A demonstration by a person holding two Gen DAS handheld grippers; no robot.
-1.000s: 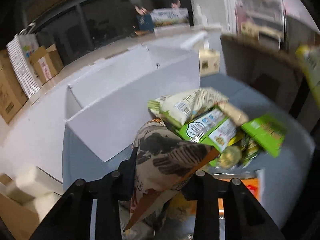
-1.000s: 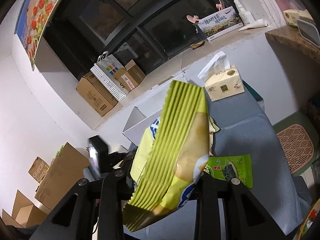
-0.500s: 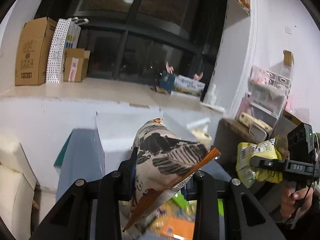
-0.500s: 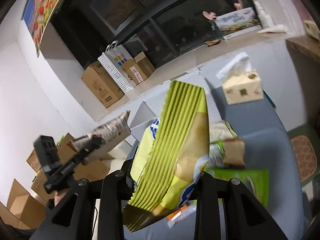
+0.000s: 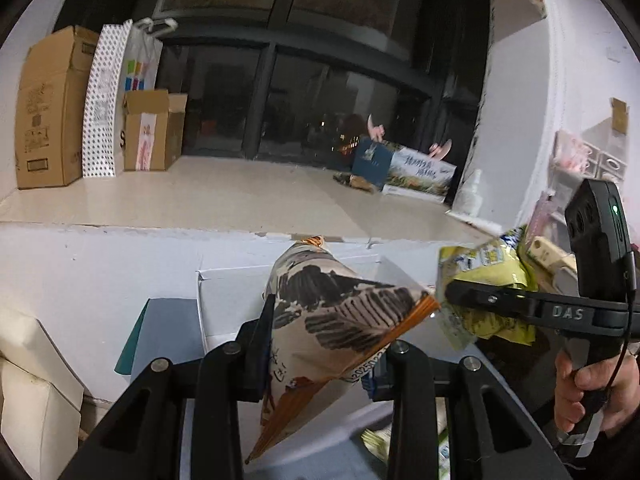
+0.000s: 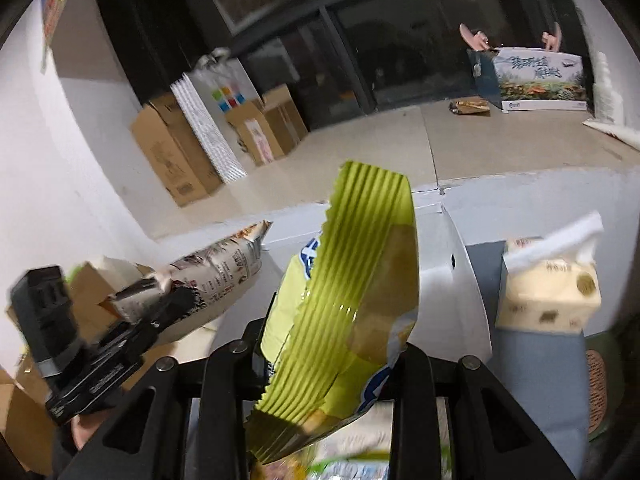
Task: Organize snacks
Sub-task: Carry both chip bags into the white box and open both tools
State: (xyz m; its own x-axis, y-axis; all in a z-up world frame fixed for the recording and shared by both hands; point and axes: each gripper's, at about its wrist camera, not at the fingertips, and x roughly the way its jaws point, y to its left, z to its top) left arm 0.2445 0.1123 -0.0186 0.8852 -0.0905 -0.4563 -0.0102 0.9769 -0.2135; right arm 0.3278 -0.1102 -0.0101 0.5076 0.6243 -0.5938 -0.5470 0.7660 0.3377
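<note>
Both grippers grasp snacks in the air: left gripper clamps a cream-and-black snack bag, right gripper pinches a yellow-green chip bag, both held above the white open box before the window ledge.

home room: window ledge, cardboard boxes
</note>
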